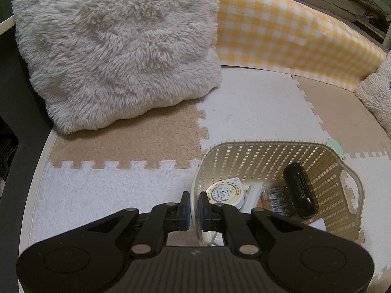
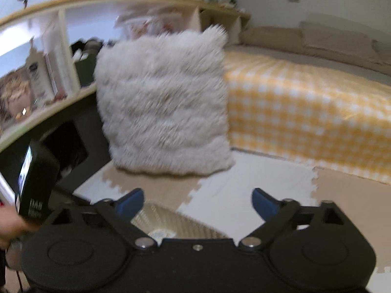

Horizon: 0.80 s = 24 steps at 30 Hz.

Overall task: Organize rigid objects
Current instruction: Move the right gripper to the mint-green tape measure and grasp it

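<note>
The left tool (image 1: 194, 201) is clamped on the near rim of the basket (image 1: 325, 171), which sits on the floor mat (image 1: 244, 112) holding a tape measure (image 1: 226, 191) and a black power bank (image 1: 299, 190). The right tool (image 2: 198, 202) hangs above it, spread wide and empty. If the left grip slips or tugs, the basket could tip and spill.

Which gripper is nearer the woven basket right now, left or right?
Left. The left gripper is clamped on the basket rim at its near-left edge. The right gripper hangs open and empty above the basket, not touching it.
</note>
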### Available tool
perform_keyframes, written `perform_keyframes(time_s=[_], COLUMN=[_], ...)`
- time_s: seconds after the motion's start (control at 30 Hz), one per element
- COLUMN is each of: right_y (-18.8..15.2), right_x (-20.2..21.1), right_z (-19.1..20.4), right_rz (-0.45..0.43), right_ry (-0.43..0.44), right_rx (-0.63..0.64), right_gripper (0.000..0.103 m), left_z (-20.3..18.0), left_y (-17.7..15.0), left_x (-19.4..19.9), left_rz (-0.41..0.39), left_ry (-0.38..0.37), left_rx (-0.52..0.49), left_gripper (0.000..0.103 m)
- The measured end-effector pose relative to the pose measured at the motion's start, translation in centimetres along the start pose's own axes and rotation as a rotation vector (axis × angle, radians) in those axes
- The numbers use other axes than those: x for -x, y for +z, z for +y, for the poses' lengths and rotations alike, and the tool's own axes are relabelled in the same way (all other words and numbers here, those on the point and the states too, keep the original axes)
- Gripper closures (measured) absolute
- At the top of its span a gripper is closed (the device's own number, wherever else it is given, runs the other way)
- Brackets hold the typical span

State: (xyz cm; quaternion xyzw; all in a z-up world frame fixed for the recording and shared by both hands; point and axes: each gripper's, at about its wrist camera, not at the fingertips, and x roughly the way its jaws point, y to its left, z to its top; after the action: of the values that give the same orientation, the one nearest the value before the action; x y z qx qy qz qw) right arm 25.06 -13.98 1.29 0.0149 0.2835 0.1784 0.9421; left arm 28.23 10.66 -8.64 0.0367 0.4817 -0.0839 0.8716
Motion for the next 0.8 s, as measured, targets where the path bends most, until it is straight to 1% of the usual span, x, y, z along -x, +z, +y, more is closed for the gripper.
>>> perform_keyframes(time_s=[0.1,0.23,0.4,0.67,0.73,0.8], right_y=[0.2,-0.3,-1.8,-5.9,-7.1,-8.3], right_x=[0.5,0.5,-0.3,-2.9,-3.6,-4.3], right_z=[-1.4,-3.8,-6.7,-10.8,-11.4,-12.0], right_rz=[-0.041,-0.060,-0.072,-0.007,0.009,0.022], right_ry=[-0.044,-0.127,-0.266,-0.401,-0.428,-0.432], right_rx=[-0.027,-0.074,-0.102,-0.167,-0.174,-0.185], right_gripper=[0.000,0.000,0.000,0.000,0.000,0.000], left_z=[0.0,0.0,0.0,0.0,0.0,0.0], left_y=[0.0,0.0,0.0,0.0,0.0,0.0], left_x=[0.0,0.0,0.0,0.0,0.0,0.0], left_rz=[0.000,0.000,0.000,0.000,0.000,0.000], left_ry=[0.000,0.000,0.000,0.000,0.000,0.001], left_rx=[0.000,0.000,0.000,0.000,0.000,0.000], left_gripper=[0.095,0.095,0.095,0.095,0.095,0.095])
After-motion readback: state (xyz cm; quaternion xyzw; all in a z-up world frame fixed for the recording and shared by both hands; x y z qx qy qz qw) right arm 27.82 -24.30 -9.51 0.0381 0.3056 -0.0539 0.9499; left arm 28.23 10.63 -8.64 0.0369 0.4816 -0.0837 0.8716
